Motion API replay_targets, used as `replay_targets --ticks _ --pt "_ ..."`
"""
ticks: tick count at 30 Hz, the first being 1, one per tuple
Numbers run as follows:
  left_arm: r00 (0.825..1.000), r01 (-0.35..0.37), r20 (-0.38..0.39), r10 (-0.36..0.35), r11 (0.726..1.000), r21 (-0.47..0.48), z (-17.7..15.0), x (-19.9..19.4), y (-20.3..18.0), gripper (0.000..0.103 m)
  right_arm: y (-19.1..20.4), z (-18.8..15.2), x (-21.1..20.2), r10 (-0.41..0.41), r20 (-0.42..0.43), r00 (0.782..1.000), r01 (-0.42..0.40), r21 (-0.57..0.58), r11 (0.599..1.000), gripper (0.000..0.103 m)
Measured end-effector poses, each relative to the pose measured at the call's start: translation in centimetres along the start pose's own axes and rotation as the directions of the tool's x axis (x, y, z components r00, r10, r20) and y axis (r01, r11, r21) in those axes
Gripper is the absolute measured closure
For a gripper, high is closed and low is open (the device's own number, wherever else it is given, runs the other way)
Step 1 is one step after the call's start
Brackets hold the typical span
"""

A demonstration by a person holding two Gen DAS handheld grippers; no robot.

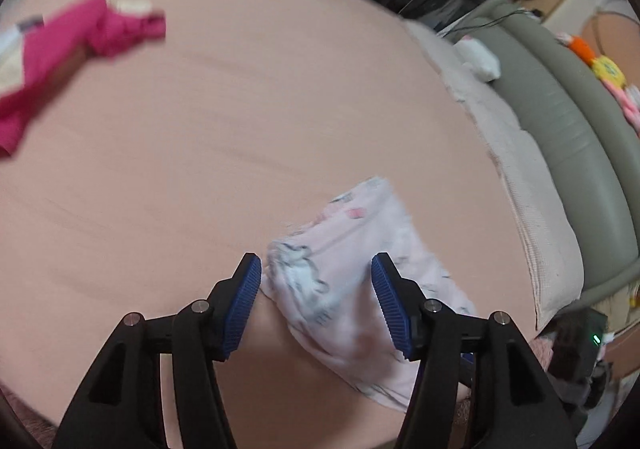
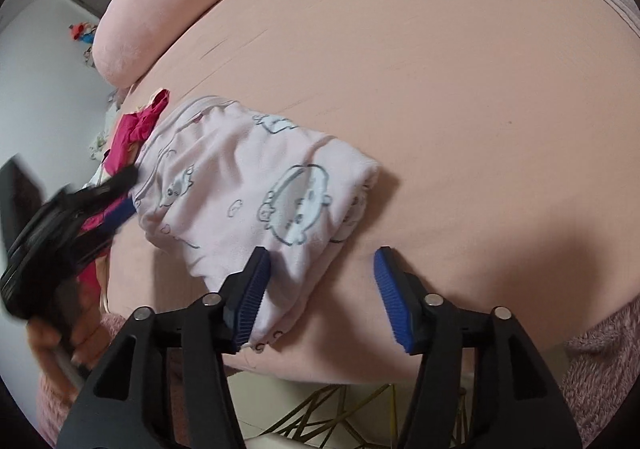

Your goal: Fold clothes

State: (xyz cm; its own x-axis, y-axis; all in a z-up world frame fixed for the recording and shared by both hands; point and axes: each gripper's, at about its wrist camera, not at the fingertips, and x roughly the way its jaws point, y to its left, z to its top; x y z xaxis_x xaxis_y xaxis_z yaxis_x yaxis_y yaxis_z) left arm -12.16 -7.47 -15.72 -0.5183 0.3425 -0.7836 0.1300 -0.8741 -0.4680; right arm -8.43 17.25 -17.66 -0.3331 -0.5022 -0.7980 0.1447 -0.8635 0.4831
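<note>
A pale pink garment with cartoon prints [image 2: 256, 185] lies folded into a thick bundle on the peach bed sheet [image 2: 460, 89], near the bed's front edge. My right gripper [image 2: 322, 265] is open just above the garment's near corner, touching nothing. In the left wrist view the same garment [image 1: 340, 289] sits below and between the spread fingers of my open left gripper [image 1: 316, 269]. The left gripper [image 2: 124, 193], blurred and held by a hand, shows at the garment's left end in the right wrist view. A magenta garment [image 1: 60, 61] lies crumpled far off.
A pink rolled pillow [image 2: 160, 1] lies at the bed's head. A grey-green padded frame [image 1: 560, 121] borders the bed's right side, with a white cloth [image 1: 480, 57] and toys on it. A fuzzy pink blanket [image 2: 600, 361] hangs at the front edge.
</note>
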Motion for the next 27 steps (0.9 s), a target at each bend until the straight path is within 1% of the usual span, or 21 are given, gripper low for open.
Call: replay_targets --ticks 1,2,3,4,5,7,8,10,11,12,14,15,16,17,18,19,21,23,24,25,27 --pt "1.0 0.011 -0.018 -0.011 1.0 -0.014 -0.1 1.0 -0.3 0.045 0.1 -0.1 0.3 0.003 -0.005 1.0 -0.003 -0.016 1.0 0.056" --pt "0.999 0.015 -0.029 -0.015 1.0 -0.022 -0.7 1.3 -0.4 0.059 0.3 -0.1 0.6 0.006 -0.01 1.0 -0.006 -0.032 0.999 0.074" --pt "0.999 0.018 -0.04 -0.02 0.999 -0.031 -1.2 1.7 -0.5 0.069 0.4 0.0 0.9 -0.005 -0.008 1.0 0.004 -0.053 0.999 0.079" --pt "0.999 0.016 -0.041 -0.017 0.999 -0.034 -1.7 1.8 -0.7 0.072 0.7 0.3 1.1 -0.021 0.002 1.0 0.021 -0.077 0.997 0.082" --pt "1.0 0.006 -0.029 -0.007 0.999 -0.031 -2.2 1.5 -0.9 0.082 0.9 0.7 1.0 -0.032 0.013 0.999 0.033 -0.098 0.995 0.086" --pt "1.0 0.005 -0.023 -0.007 0.998 -0.065 -3.2 0.6 -1.1 0.084 1.0 1.2 0.4 -0.042 0.03 0.999 0.046 -0.114 0.992 0.088" --pt "0.999 0.021 -0.027 -0.024 0.996 -0.091 -3.9 0.0 -1.1 0.085 1.0 1.5 -0.4 -0.068 0.058 0.996 0.075 -0.132 0.988 0.088" --pt "0.997 0.055 -0.043 -0.061 0.99 -0.128 -5.6 -0.8 -1.5 0.086 1.5 2.4 -2.0 -0.163 0.142 0.976 0.188 -0.189 0.964 0.089" --pt "0.997 0.055 -0.049 -0.062 0.991 -0.122 -6.5 -0.9 -2.0 0.086 2.0 2.8 -2.7 -0.233 0.194 0.953 0.273 -0.217 0.937 0.09" --pt "0.997 0.041 -0.054 -0.047 0.993 -0.108 -7.3 -1.1 -2.5 0.086 2.0 3.3 -3.1 -0.289 0.224 0.931 0.338 -0.224 0.914 0.09" --pt "0.997 0.014 -0.07 -0.02 0.997 -0.075 -8.3 -1.3 -3.3 0.085 1.1 4.3 -3.5 -0.341 0.219 0.914 0.385 -0.205 0.9 0.09" --pt "0.997 0.0 -0.078 -0.005 0.998 -0.067 -8.6 -1.5 -3.3 0.081 0.8 4.4 -3.7 -0.352 0.213 0.911 0.393 -0.196 0.898 0.089" --pt "0.996 -0.022 -0.083 0.017 0.998 -0.067 -8.7 -1.8 -3.0 0.076 0.5 4.3 -3.7 -0.35 0.202 0.915 0.387 -0.188 0.903 0.089" --pt "0.997 -0.044 -0.072 0.039 0.997 -0.071 -8.5 -2.3 -2.8 0.066 0.3 4.2 -3.7 -0.348 0.192 0.918 0.381 -0.18 0.907 0.088" --pt "0.997 -0.064 -0.044 0.06 0.995 -0.081 -8.0 -3.0 -2.6 0.065 0.1 4.1 -3.8 -0.345 0.181 0.921 0.375 -0.172 0.911 0.086" --pt "0.997 -0.082 -0.006 0.082 0.994 -0.071 -7.5 -3.8 -2.7 0.065 -0.1 3.9 -3.8 -0.343 0.171 0.924 0.37 -0.164 0.915 0.085" --pt "0.989 -0.119 0.092 0.119 0.993 -0.008 -6.5 -5.5 -3.5 0.063 -0.4 3.7 -4.1 -0.334 0.155 0.93 0.357 -0.159 0.92 0.08" --pt "0.974 -0.174 0.164 0.156 0.98 0.095 -5.7 -6.3 -5.1 0.063 -0.1 3.5 -4.9 -0.315 0.155 0.936 0.341 -0.185 0.922 0.078" --pt "0.967 -0.202 0.192 0.17 0.966 0.161 -5.3 -6.3 -6.1 0.063 0.2 3.5 -5.0 -0.309 0.156 0.938 0.336 -0.196 0.921 0.077" --pt "0.963 -0.217 0.209 0.17 0.95 0.226 -5.2 -6.4 -7.0 0.063 0.6 3.5 -4.9 -0.306 0.158 0.939 0.335 -0.205 0.92 0.076" --pt "0.964 -0.22 0.217 0.152 0.916 0.335 -5.0 -5.8 -8.5 0.063 1.0 3.5 -4.5 -0.299 0.156 0.941 0.328 -0.219 0.919 0.075"
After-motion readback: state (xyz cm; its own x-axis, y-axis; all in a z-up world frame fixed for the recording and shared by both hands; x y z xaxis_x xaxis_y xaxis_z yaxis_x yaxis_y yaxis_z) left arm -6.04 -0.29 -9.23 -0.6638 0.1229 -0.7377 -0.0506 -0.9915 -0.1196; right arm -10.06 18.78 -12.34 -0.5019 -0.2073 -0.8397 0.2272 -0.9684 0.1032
